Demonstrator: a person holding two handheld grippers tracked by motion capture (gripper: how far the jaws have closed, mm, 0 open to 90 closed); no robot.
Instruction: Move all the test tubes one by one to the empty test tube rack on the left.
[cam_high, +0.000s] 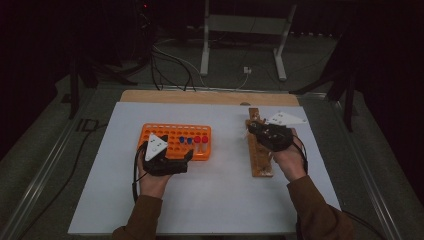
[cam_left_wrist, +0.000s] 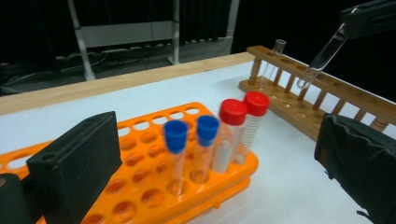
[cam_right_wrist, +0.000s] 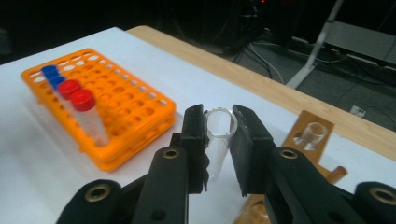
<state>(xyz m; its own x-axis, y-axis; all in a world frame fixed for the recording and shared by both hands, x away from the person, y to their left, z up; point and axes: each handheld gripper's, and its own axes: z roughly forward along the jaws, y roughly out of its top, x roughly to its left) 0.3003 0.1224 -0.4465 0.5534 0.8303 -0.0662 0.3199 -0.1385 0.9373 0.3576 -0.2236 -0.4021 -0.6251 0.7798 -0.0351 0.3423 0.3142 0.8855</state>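
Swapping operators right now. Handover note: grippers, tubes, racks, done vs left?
Right gripper: shut on an empty glass tube, held tilted above the wooden rack.
Left gripper: at the near edge of the orange rack, fingers spread wide, nothing between them.
Orange rack: two blue-capped tubes and two red-capped tubes stand upright in one row; the other holes look empty.
Wooden rack: one open glass tube stands at its far end.
Done: one glass tube racked.
Left, probably: seat the held tube in a wooden rack hole; which hole I cannot tell.
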